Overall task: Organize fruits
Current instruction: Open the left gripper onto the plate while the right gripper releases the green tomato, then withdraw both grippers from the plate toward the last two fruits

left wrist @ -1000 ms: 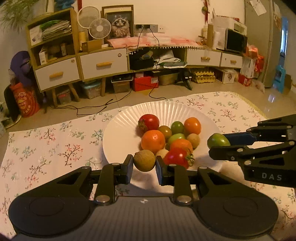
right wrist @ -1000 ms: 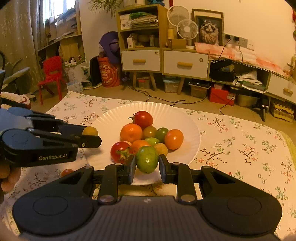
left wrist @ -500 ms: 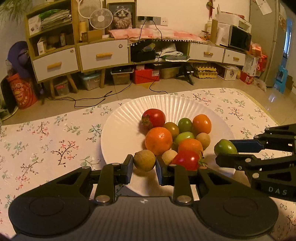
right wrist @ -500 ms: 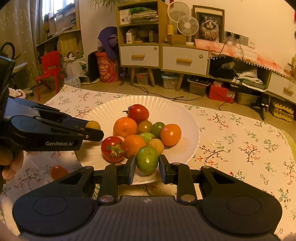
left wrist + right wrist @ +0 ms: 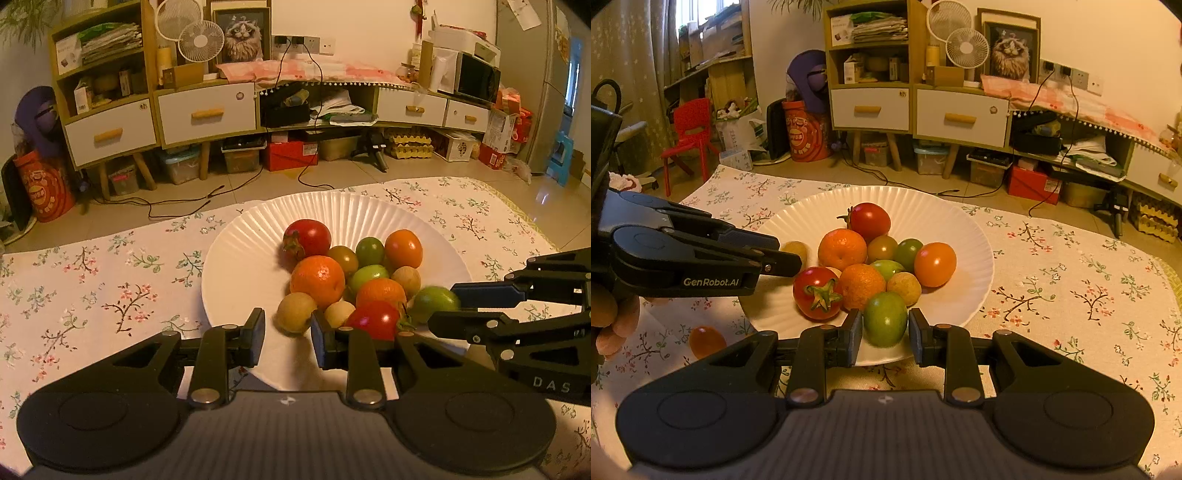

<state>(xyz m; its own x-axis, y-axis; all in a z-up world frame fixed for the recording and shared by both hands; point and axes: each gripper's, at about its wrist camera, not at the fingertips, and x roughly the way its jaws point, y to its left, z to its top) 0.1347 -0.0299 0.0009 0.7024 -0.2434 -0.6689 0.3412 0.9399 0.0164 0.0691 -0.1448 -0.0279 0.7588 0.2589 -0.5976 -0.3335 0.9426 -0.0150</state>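
Note:
A white paper plate [image 5: 251, 258] [image 5: 960, 229] holds a pile of red, orange, green and tan fruits. My left gripper [image 5: 287, 326] is open over the plate's near edge; a tan round fruit [image 5: 296, 312] [image 5: 795, 248] lies on the plate between its jaws, free of them. My right gripper [image 5: 885, 330] [image 5: 443, 306] is open too; a green tomato [image 5: 885, 318] [image 5: 434, 301] sits between its jaws at the pile's edge, with gaps on both sides.
A small orange fruit [image 5: 706, 340] lies on the floral tablecloth [image 5: 1071, 295] left of the plate, below the left gripper. A hand [image 5: 613, 317] holds that gripper. Cabinets [image 5: 207, 110] and clutter stand behind the table.
Both grippers lowered toward the plate and opened. The tan fruit and the green tomato, held before, now rest loose on the plate.

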